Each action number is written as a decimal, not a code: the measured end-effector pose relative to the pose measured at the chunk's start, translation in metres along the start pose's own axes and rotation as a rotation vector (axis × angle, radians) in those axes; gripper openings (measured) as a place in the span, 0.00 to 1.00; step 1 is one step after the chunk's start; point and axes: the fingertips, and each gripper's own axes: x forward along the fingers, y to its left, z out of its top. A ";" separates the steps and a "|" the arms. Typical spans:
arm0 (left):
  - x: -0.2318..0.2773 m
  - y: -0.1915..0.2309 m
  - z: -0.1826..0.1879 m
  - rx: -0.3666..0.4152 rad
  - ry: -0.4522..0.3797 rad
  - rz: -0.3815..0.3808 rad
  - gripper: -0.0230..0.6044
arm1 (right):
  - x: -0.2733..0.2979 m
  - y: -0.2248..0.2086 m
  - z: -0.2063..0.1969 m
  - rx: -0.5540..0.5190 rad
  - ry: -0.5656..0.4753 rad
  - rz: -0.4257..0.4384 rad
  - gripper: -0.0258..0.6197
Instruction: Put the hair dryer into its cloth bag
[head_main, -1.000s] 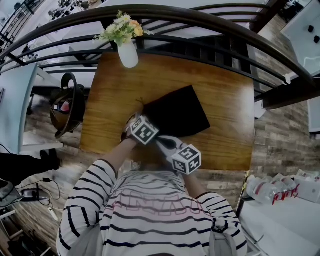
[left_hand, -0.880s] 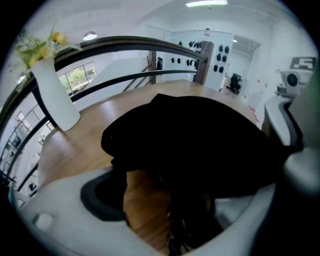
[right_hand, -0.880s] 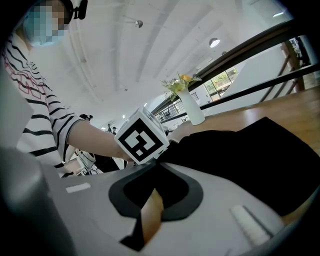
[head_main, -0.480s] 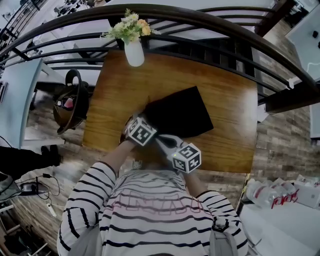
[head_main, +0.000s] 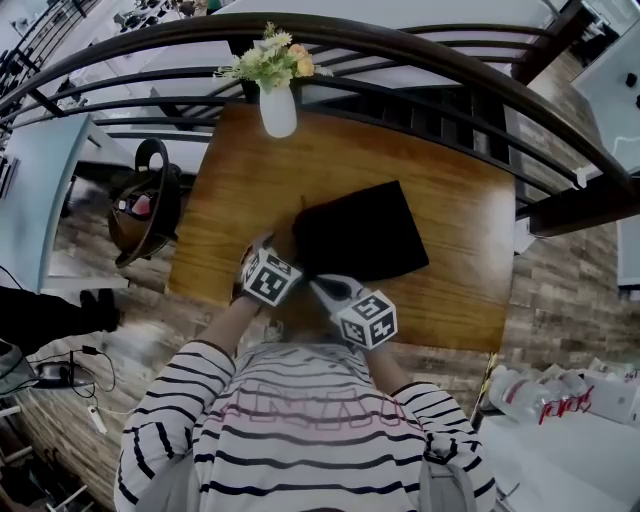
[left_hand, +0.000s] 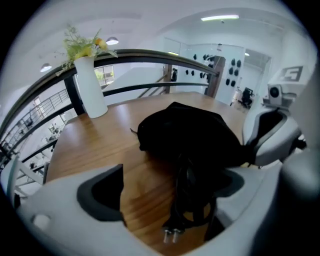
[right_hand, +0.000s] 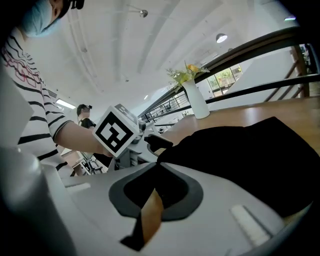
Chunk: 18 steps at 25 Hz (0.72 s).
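Wooden table is bearing the cloth bag, its cord trailing plug-first toward the left gripper, whose jaws have just been opening wide around it, untouching; the right gripper is pinching the bag's near edge.

Black cloth bag, brown wood-grain table, white vase, yellow-green flowers, black-and-white striped shirt

Bright, even light falls from ceiling lamps, leaving hardly any shadow on the table. My wide lenses bend the railing and blacken the corners. The bag shows as detailless black; whatever sits closest to me looks soft.
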 end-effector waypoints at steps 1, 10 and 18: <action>-0.004 0.001 -0.001 -0.013 -0.011 0.003 0.86 | 0.002 0.000 -0.002 -0.004 0.009 -0.007 0.06; -0.036 0.013 -0.021 -0.104 -0.082 0.043 0.86 | 0.021 0.008 -0.027 -0.026 0.084 -0.060 0.06; -0.064 0.027 -0.044 -0.130 -0.108 0.065 0.85 | 0.033 0.014 -0.031 -0.016 0.098 -0.089 0.06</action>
